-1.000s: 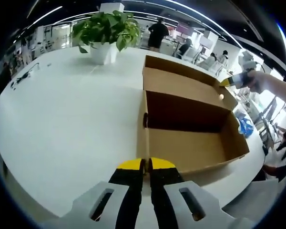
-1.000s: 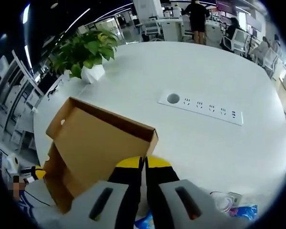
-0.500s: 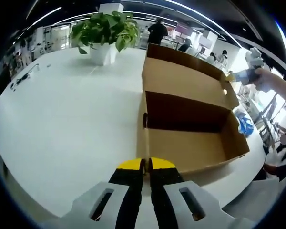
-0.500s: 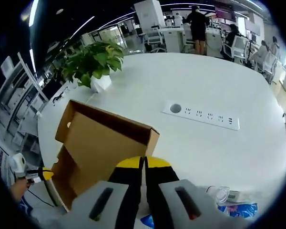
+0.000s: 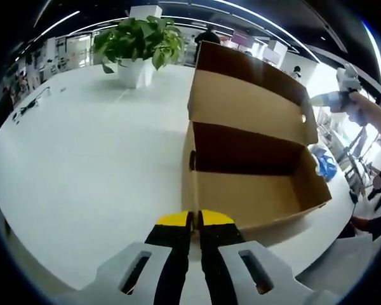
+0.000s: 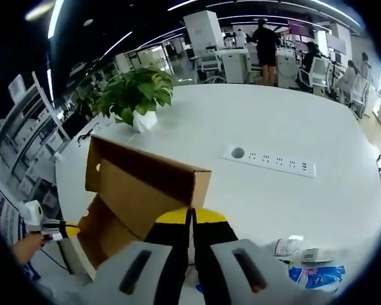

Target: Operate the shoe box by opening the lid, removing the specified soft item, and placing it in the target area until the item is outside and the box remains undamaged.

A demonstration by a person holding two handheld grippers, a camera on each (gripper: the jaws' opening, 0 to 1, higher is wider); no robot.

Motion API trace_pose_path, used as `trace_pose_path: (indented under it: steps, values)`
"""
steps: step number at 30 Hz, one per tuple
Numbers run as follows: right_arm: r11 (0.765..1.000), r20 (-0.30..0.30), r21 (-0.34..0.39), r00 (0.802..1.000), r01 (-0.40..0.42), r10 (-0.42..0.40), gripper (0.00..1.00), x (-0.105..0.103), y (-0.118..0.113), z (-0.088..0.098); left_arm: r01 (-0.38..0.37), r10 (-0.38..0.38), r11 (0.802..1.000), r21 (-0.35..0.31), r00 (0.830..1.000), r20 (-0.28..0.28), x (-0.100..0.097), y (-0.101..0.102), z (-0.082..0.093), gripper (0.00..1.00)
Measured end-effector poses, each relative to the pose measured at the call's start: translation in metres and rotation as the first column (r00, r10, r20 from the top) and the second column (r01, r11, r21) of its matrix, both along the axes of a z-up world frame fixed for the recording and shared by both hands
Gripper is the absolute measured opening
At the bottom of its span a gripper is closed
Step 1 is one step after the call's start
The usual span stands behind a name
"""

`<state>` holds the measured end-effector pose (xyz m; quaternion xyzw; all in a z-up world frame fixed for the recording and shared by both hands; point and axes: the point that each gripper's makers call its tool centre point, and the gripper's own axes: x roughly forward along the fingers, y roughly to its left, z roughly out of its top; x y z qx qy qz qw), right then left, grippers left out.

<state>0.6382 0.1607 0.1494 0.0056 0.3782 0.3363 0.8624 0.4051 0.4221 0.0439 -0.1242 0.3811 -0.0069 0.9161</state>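
Note:
An open brown cardboard shoe box (image 5: 260, 197) lies on the white table (image 5: 82, 146). Its inside shows bare cardboard, and I see no soft item in it. My left gripper (image 5: 195, 219) is shut on the near side wall at the box's corner. The lid (image 5: 247, 105) stands tilted up behind the box. My right gripper (image 6: 192, 215) is shut on the lid's (image 6: 140, 190) free corner. From the left gripper view, the right gripper (image 5: 324, 98) shows at the lid's far corner, held by a hand. The left gripper (image 6: 57, 230) shows low on the left in the right gripper view.
A potted plant (image 5: 140, 41) stands on the table beyond the box. A white power strip (image 6: 270, 162) is set into the tabletop. A blue packet (image 6: 317, 276) and small clear items (image 6: 286, 244) lie near the table edge. People and desks fill the background.
The right gripper has lifted the lid from nearly flat to a steeper, more upright tilt. The left gripper and the box body have stayed put.

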Motion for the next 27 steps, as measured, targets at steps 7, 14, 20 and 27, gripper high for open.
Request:
trace_pose_path:
  steps: [7,14,20,27]
  values:
    - [1.0,0.041,0.013,0.999,-0.008,0.008,0.0,-0.015,-0.002,0.009,0.009,-0.009,1.0,0.001,1.0,0.001,0.0,0.0,0.0,0.01]
    - [1.0,0.07,0.024,0.997,-0.013,0.012,0.0,-0.029,-0.004,0.015,0.018,-0.018,1.0,0.002,1.0,0.007,0.0,-0.001,0.0,0.02]
    - [0.999,0.093,0.036,0.996,-0.011,0.008,0.0,-0.042,-0.006,0.019,0.029,-0.029,1.0,0.006,1.0,0.008,0.0,-0.001,0.001,0.02]
    - [0.999,0.133,0.048,0.991,-0.012,0.005,0.0,-0.06,-0.008,0.021,0.031,-0.031,0.999,0.007,0.999,0.012,0.0,-0.002,0.002,0.02]
